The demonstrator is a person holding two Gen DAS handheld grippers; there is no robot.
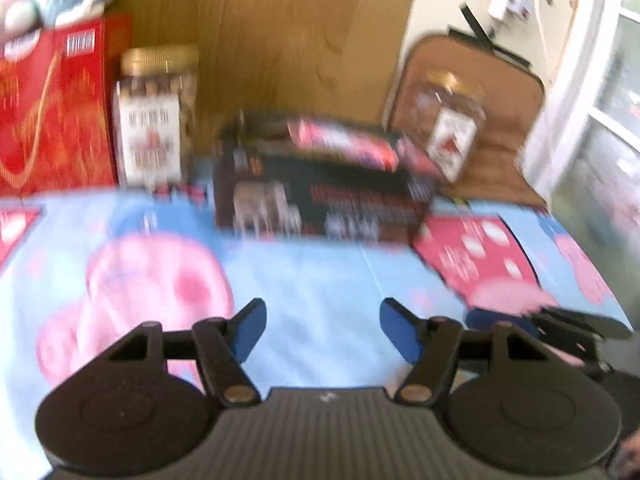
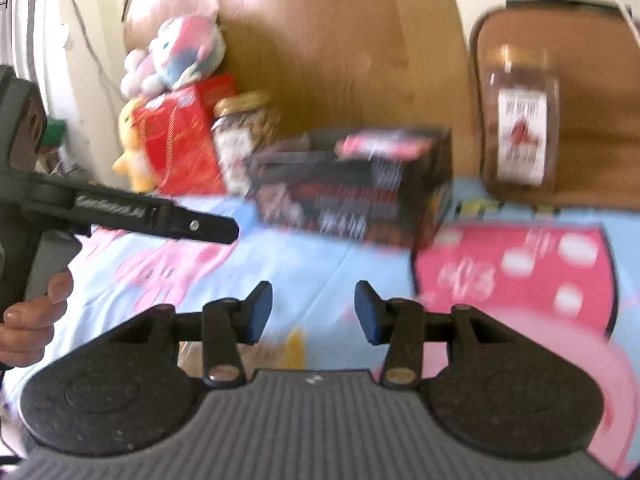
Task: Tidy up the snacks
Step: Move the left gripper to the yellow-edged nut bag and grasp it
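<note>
Left wrist view is showing the box [image 1: 324, 196] lying straight ahead, long axis crosswise; left gripper [image 1: 322, 334] and right gripper [image 2: 314, 312] are both gaping, empty, similarly near.

Both wrist views sit low over cartoon-print cloth [image 1: 320, 280], facing wooden panel [image 1: 280, 40] at back. Left view looks from left; right view from right, catching left gripper [image 2: 224, 232] side-on. Shared: black box [image 1: 320, 200] at mid-distance, red box [image 2: 176, 144], both jars. Both blurred.
</note>
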